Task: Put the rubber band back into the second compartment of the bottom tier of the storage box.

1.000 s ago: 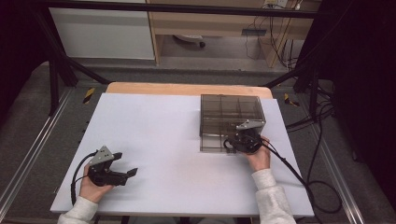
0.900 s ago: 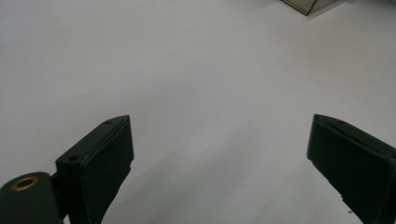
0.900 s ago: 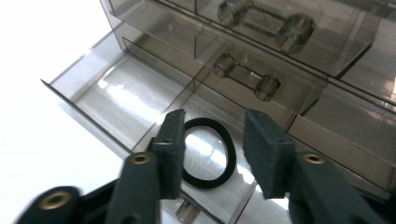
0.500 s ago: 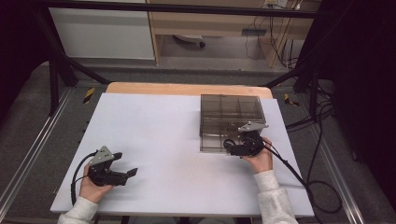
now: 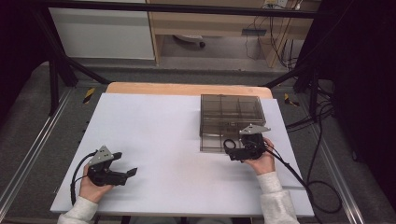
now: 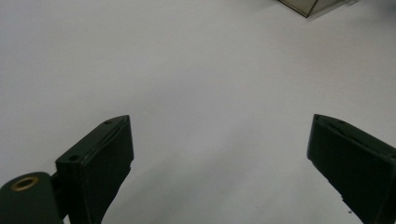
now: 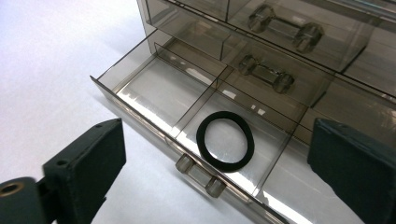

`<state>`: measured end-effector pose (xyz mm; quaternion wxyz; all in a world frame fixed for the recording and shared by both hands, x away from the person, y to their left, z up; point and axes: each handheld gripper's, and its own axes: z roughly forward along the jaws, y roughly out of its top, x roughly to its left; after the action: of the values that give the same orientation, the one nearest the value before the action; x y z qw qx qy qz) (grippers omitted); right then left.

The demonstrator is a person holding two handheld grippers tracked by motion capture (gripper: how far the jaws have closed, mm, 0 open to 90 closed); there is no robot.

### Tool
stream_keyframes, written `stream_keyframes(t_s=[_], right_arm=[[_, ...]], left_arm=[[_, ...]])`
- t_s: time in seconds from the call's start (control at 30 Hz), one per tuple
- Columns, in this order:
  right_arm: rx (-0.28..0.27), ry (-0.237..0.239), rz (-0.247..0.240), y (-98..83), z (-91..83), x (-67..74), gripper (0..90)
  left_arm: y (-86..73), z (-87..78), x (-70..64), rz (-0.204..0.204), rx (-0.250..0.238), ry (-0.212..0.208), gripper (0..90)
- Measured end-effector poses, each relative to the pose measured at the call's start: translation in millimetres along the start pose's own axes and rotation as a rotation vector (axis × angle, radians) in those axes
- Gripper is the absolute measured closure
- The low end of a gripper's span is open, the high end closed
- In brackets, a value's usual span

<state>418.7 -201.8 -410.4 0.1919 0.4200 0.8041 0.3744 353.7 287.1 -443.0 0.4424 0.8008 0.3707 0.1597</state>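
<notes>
One black ring (image 7: 225, 140) is already laid in the middle compartment of the open drawer (image 7: 154, 88), released by the right gripper's (image 7: 219, 177) just-opened jaws at six o'clock; closing is judged left.

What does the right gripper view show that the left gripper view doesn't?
Right gripper view: an open drawer with a black ring lying in it, and a handle on its front. The right tongs have just been opening, with nothing gripped between them. Left gripper view: a wide bare stretch of white table and the left tongs, open. Both: open black tongs rising from the bottom, white table, and some of the smoky box.
</notes>
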Motion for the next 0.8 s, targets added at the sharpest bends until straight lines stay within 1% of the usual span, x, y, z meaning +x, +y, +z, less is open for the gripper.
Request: stream_keyframes(t_s=[0.23, 0.33, 0.57, 0.67, 0.77, 0.8], right_arm=[[0.001, -0.002, -0.004, -2.3, -4.9, 1.8, 2.1], [0.003, 0.017, 0.007, -4.6, -6.0, 1.9, 2.1], [-0.003, 0.026, 0.019, -15.9, -11.9, -0.3, 1.9], [-0.009, 0.027, 0.037, -21.5, -15.1, -3.2, 2.1], [-0.01, 0.024, 0.033, -25.6, -17.0, -4.7, 2.3], [-0.007, 0.026, 0.039, -26.8, -17.8, -5.0, 2.3]], left_arm=[[-0.3, 0.7, -0.3, -0.002, 0.003, -0.002, 6.8], [-0.5, 0.4, 0.3, -0.003, 0.002, -0.002, 6.8], [-0.7, 0.5, 0.8, -0.006, 0.002, -0.005, 6.8], [-0.8, 0.5, 0.7, -0.005, 0.003, -0.004, 6.8], [-0.5, 0.6, 0.2, -0.006, 0.003, -0.005, 6.8], [-0.4, 0.7, 0.1, -0.003, 0.005, -0.005, 6.8]])
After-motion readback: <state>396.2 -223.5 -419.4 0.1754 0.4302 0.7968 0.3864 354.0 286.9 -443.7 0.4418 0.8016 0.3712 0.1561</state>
